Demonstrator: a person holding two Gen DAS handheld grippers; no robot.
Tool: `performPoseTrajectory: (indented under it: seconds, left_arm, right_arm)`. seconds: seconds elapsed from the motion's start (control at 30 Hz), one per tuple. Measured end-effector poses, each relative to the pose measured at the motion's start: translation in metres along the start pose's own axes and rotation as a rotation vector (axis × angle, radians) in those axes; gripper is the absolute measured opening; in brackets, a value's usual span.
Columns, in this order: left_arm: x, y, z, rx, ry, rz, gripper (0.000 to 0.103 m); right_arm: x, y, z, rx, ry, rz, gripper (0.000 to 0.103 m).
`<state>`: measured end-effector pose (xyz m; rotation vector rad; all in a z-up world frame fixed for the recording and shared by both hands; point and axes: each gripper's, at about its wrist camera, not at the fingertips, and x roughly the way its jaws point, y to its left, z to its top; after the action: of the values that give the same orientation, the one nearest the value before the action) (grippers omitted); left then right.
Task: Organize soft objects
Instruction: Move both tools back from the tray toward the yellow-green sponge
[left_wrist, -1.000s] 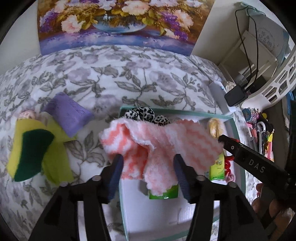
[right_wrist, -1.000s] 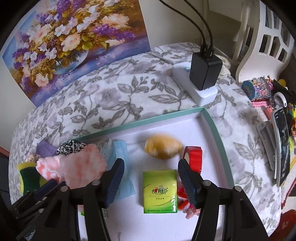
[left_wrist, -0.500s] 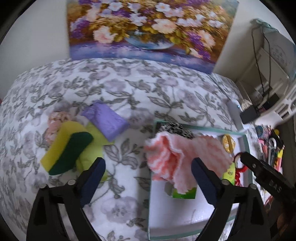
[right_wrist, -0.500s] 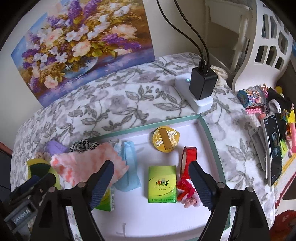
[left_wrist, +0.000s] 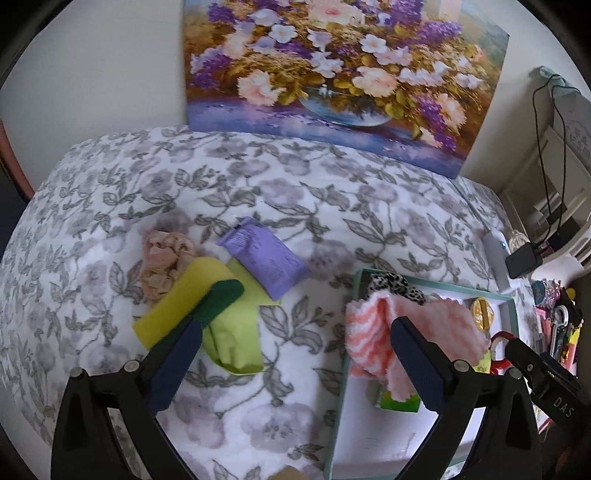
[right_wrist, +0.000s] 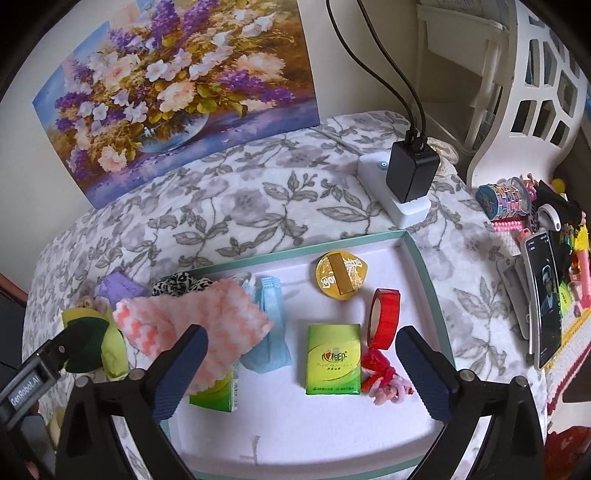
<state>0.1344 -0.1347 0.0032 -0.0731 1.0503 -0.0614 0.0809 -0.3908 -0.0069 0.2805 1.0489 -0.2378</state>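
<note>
Floral-printed bedding (left_wrist: 258, 192) carries a teal-rimmed tray (right_wrist: 424, 266) below a flower painting. Pink-and-white fuzzy cloth (right_wrist: 192, 317) now lies in the tray's left end, draped over a green tissue pack (right_wrist: 214, 395) beside a blue mask; a second ago it hung between the left gripper's (left_wrist: 295, 365) fingers. That gripper has since released it, spread wide and drawn back left. Right gripper (right_wrist: 301, 373) is likewise wide apart and empty over the tray. Judgement: cloth placed; yellow-green sponge (left_wrist: 192, 299), lime cloth, purple pack and beige scrunchie remain outside on the bedding.
</note>
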Motion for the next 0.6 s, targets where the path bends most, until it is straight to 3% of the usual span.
performPoseTrajectory:
  seconds: [0.4,0.6]
  left_arm:
    - [-0.017,0.028,0.007,-0.006,-0.050,0.087,0.102]
    - [-0.025,0.055,0.013,-0.060,-0.076,0.108,0.102]
  right_arm:
    - [-0.001,0.018,-0.006,-0.049,0.005,-0.008,0.103]
    - [-0.005,0.042,-0.011,-0.113,-0.002,0.008,0.103]
